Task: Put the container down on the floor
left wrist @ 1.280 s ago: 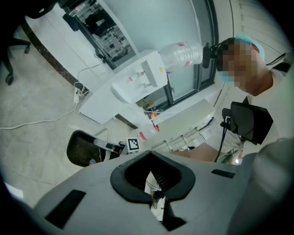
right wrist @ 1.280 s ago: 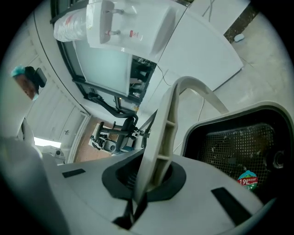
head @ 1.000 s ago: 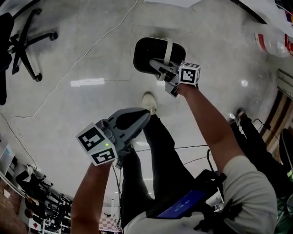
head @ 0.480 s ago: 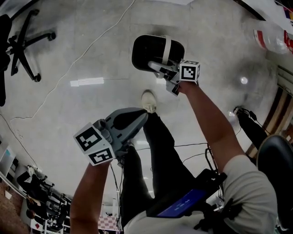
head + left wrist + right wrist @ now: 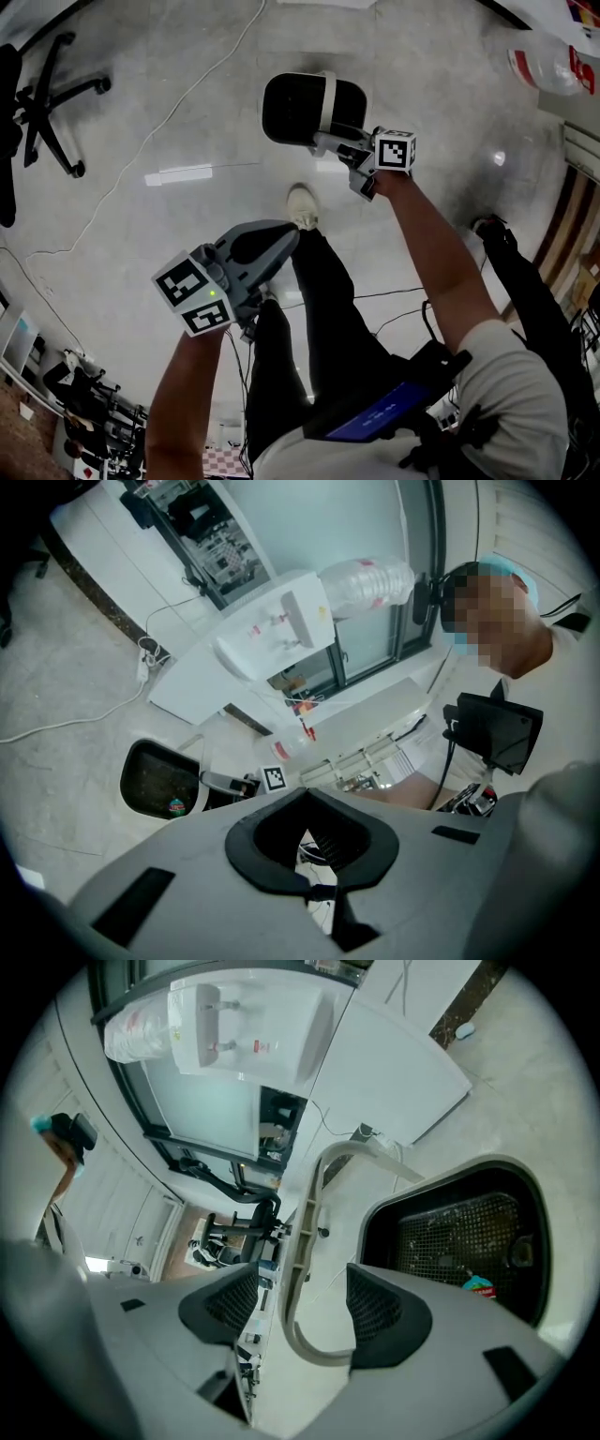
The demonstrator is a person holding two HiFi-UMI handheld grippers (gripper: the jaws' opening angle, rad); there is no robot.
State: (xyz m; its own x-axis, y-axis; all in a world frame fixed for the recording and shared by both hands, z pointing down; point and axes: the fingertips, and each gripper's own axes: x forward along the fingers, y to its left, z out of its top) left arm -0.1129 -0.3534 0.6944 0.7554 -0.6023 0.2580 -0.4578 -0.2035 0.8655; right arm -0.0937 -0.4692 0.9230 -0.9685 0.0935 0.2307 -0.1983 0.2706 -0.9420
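1. Black container (image 5: 295,108) with pale handle (image 5: 328,98): upper centre of the head view, resting on the grey floor (image 5: 169,112).
2. Right tool (image 5: 330,142): jaws opening, spread either side of the handle, pads clear of it.
3. Left tool (image 5: 281,242): jaws pressed together, nothing between them; left of frame centre, well apart from the container.

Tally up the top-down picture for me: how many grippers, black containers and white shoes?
Grippers: 2. The left gripper is shut and empty. The right gripper is opening, with the container's handle between its jaws.
Black containers: 1
White shoes: 1
Total: 4
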